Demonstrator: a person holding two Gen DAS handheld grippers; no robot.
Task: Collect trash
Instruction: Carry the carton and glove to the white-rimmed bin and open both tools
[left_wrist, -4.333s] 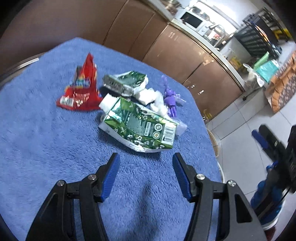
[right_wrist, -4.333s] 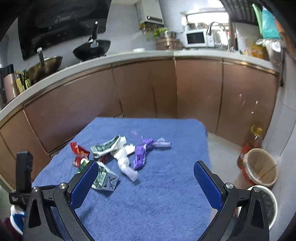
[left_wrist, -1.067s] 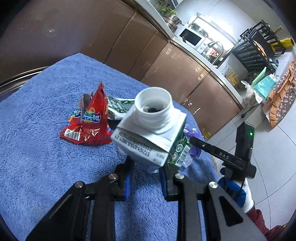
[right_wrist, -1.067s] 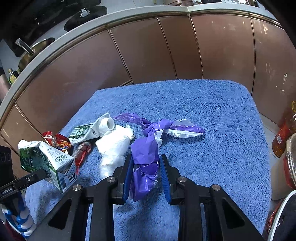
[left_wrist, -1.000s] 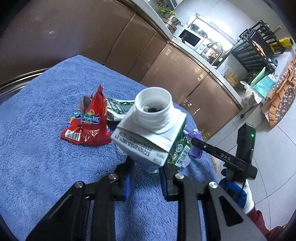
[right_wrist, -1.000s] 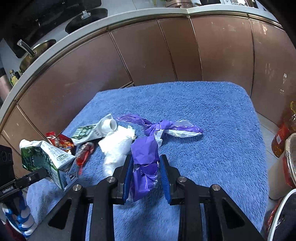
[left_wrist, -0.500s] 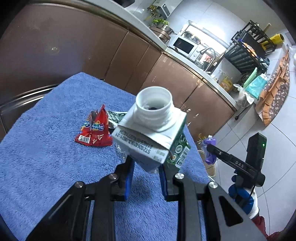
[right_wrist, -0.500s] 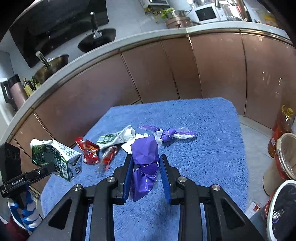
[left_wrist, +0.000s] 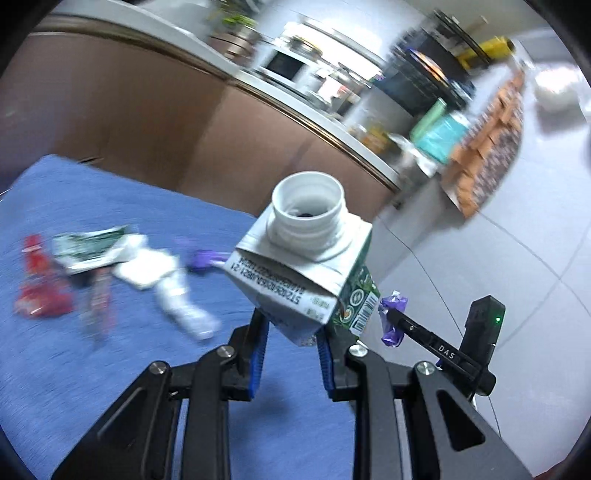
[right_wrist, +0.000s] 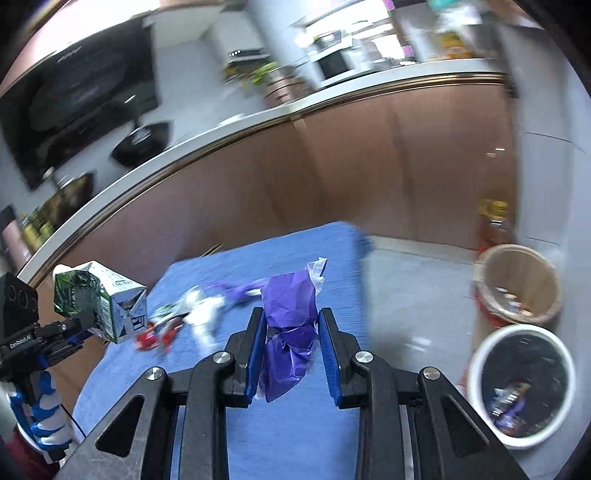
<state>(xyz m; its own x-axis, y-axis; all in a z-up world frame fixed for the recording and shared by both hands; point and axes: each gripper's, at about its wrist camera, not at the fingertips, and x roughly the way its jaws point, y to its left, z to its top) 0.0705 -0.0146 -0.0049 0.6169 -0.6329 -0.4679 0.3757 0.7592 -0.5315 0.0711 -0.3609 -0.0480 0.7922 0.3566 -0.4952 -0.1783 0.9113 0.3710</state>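
My left gripper is shut on a crumpled green-and-white drink carton with an open white spout, held up over the blue towel. In the right wrist view that carton shows at the far left. My right gripper is shut on a crumpled purple plastic bag, lifted above the towel's edge. Left on the towel are a red snack wrapper, a flattened green carton, white tissue and a purple scrap.
On the floor to the right stand a white bin with a dark liner and trash inside, and a tan bucket behind it. Brown kitchen cabinets run behind the table. A gloved hand holds the left gripper's handle.
Both grippers have risen and swung right, away from the trash pile, each carrying its item. The floor bins have come into the right wrist view.
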